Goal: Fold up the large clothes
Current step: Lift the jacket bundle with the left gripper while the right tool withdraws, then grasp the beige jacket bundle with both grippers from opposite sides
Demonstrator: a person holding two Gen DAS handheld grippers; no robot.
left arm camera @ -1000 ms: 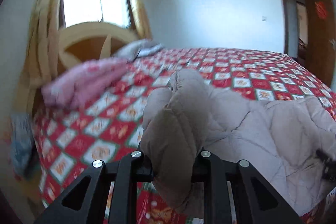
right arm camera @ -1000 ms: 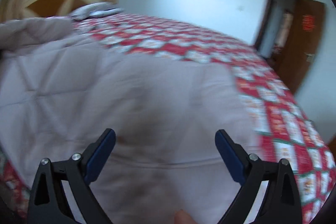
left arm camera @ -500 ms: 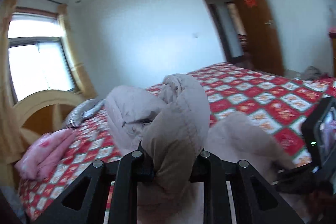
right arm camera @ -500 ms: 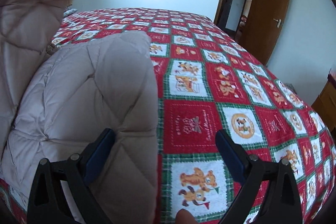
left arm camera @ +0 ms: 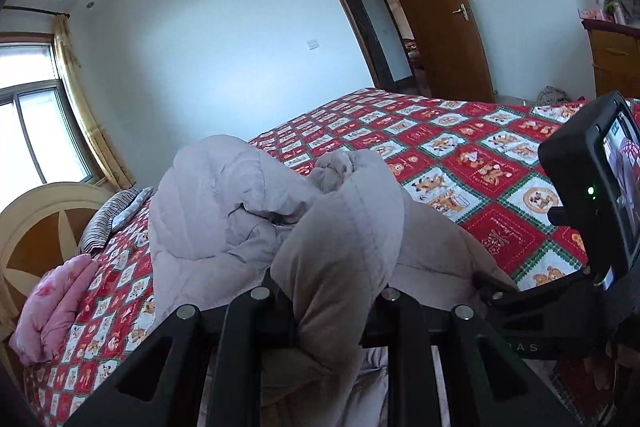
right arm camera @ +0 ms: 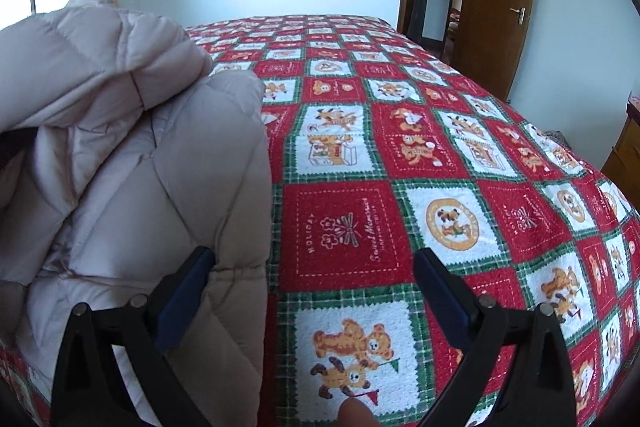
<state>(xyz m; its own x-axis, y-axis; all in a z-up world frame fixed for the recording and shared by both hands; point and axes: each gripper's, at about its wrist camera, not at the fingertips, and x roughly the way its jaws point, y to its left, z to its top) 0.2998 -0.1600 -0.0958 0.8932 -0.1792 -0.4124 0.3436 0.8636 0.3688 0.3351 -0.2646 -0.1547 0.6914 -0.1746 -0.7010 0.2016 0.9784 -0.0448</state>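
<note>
While the left gripper is clamped on a thick fold of the coat, lifting it above the bed, the right gripper hangs with its jaws spread wide and nothing between them. The coat lies along the near edge of the bed, towards the headboard end; from the right gripper it sits to the left, its folded edge running away from the camera just beside the left finger. That edge is what the next move likely turns on: the right gripper is the nearer free one and would need to shift left to take it. Compared with a second ago, the left gripper has swung the raised part over towards the right, and the right gripper's view has slid off the coat onto bare bedspread.
</note>
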